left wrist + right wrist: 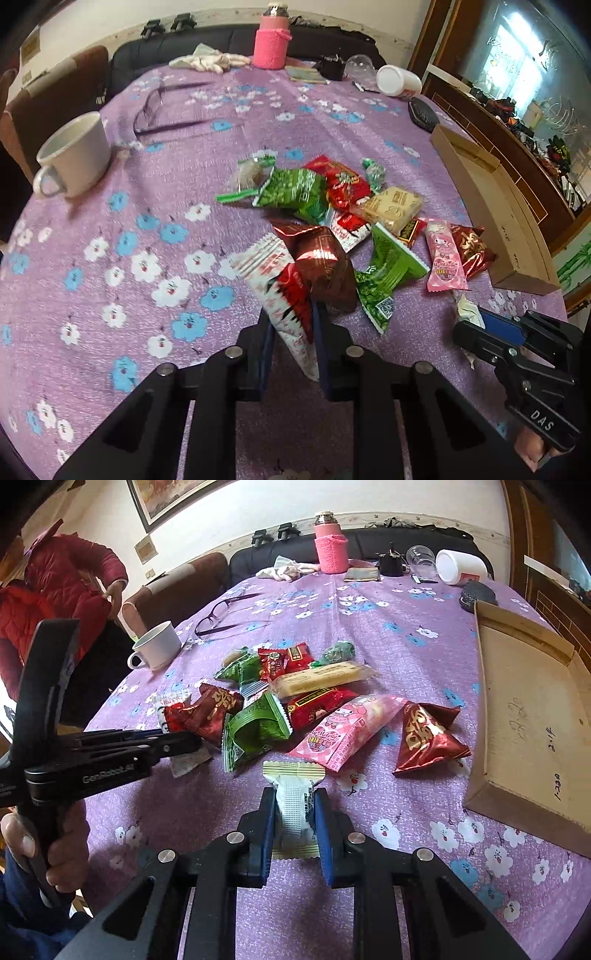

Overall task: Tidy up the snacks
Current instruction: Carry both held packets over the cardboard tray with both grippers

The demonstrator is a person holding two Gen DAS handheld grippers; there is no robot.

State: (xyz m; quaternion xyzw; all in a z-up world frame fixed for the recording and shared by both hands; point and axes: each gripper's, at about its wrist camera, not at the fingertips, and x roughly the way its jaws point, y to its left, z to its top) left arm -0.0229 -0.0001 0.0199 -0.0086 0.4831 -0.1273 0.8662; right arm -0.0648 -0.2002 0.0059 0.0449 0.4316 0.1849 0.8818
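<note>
Left gripper (291,325) is clamped on a red-and-white snack packet (284,295), pinched across its lower half at the near side of the snack pile (332,221). Right gripper (295,812) is clamped on a small white-and-cream wafer packet (294,805), squeezed at mid-body, clear of the pile and nearer the near table edge. The rest of the snacks lie mid-table on the purple floral cloth (406,812): green, red, brown foil, a pink packet (347,727). The cardboard tray (532,716), along the right edge, looks empty, so it is probably the target.

Handling: packets look light, soft and crinkly; foil likely slippery. Best taken across the body or at a crimped end seam; hard squeezing could crush what is inside.

View differences: the right wrist shows the tray floor, a person in a red jacket (62,583) past the left edge, and the hand (55,853) on the left gripper. The left wrist shows the tray only side-on, plus the right gripper at the near right corner, its catch mostly hidden.
</note>
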